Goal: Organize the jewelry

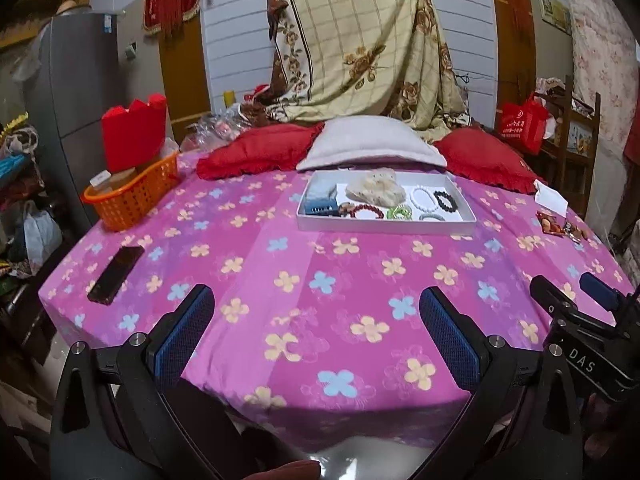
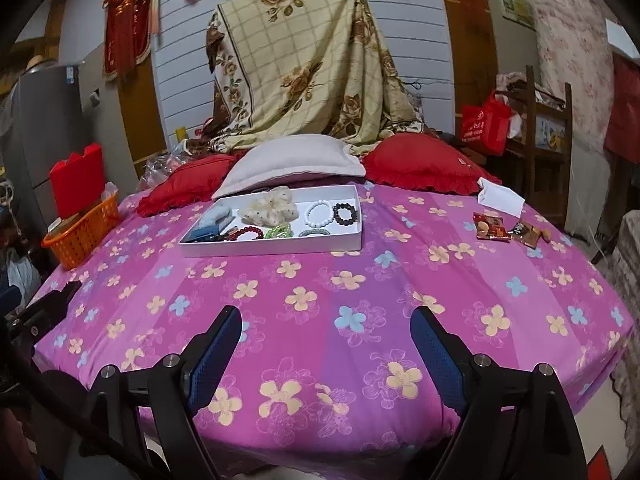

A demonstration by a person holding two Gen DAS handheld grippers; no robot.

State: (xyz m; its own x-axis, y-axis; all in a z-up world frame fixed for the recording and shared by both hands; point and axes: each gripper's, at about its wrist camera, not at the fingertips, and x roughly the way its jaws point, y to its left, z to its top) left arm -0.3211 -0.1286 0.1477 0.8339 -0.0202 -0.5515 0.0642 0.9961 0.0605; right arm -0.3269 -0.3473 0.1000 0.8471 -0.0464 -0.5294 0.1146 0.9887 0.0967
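A white tray point(image 1: 384, 226) point(image 2: 280, 245) lies on the pink flowered bed, far ahead of both grippers. It holds a white bead bracelet point(image 1: 423, 199) point(image 2: 319, 213), a black bead bracelet point(image 1: 445, 201) point(image 2: 345, 213), a red bead bracelet point(image 1: 364, 211) point(image 2: 246, 234), a green bracelet point(image 1: 399, 212) point(image 2: 279, 231), a grey bangle point(image 1: 432, 217) point(image 2: 315, 232), a cream scrunchie point(image 1: 376, 190) point(image 2: 274, 208) and a blue box point(image 1: 320, 205) point(image 2: 208, 231). My left gripper point(image 1: 316, 332) is open and empty above the near bed edge. My right gripper point(image 2: 326, 354) is open and empty too; it also shows at the right of the left wrist view point(image 1: 576, 300).
An orange basket point(image 1: 132, 196) point(image 2: 82, 236) with a red box stands at the bed's left. A black phone point(image 1: 116, 274) lies at the left. Snack packets point(image 2: 508, 230) and white paper point(image 2: 500, 198) lie at the right. Red and grey pillows point(image 1: 372, 142) sit behind the tray.
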